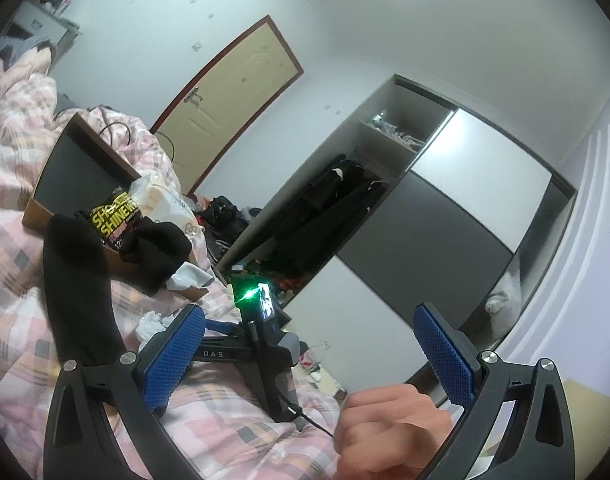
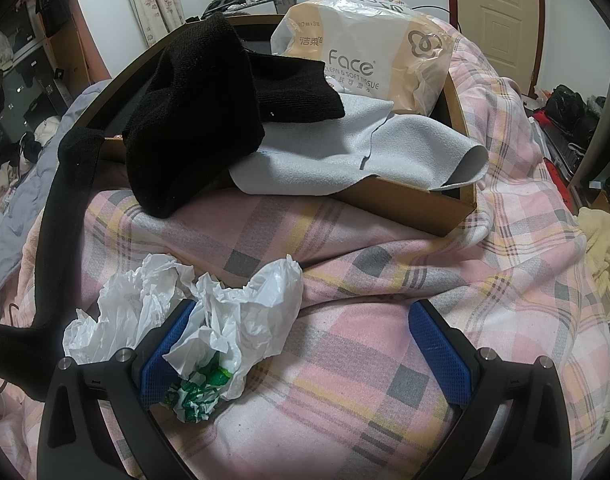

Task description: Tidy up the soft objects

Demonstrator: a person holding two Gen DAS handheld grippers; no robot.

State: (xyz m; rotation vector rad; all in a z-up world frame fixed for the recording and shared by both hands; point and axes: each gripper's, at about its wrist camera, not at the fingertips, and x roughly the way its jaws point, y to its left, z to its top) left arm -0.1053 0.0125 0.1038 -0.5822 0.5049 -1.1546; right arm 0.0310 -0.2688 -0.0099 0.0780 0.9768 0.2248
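A brown cardboard box (image 2: pixel 445 204) sits on the pink plaid bed. In it lie a black sock (image 2: pixel 193 120), a grey cloth (image 2: pixel 345 152) and a tissue pack (image 2: pixel 369 40). A second black sock (image 2: pixel 53 216) stretches along the left of the bed; it also shows in the left wrist view (image 1: pixel 77 280). A crumpled white plastic bag (image 2: pixel 225 320) lies against the left finger of my open right gripper (image 2: pixel 305 352). My left gripper (image 1: pixel 305 356) is open and empty, raised above the bed. The right gripper's body (image 1: pixel 261 340) shows between its fingers.
The box (image 1: pixel 65 168) also holds a black-and-yellow snack bag (image 1: pixel 113 212). The pink plaid quilt (image 2: pixel 385 280) covers the bed. A door (image 1: pixel 233 96) and an open wardrobe (image 1: pixel 385 200) with dark clothes stand beyond. Clutter lies on the floor (image 2: pixel 565 120).
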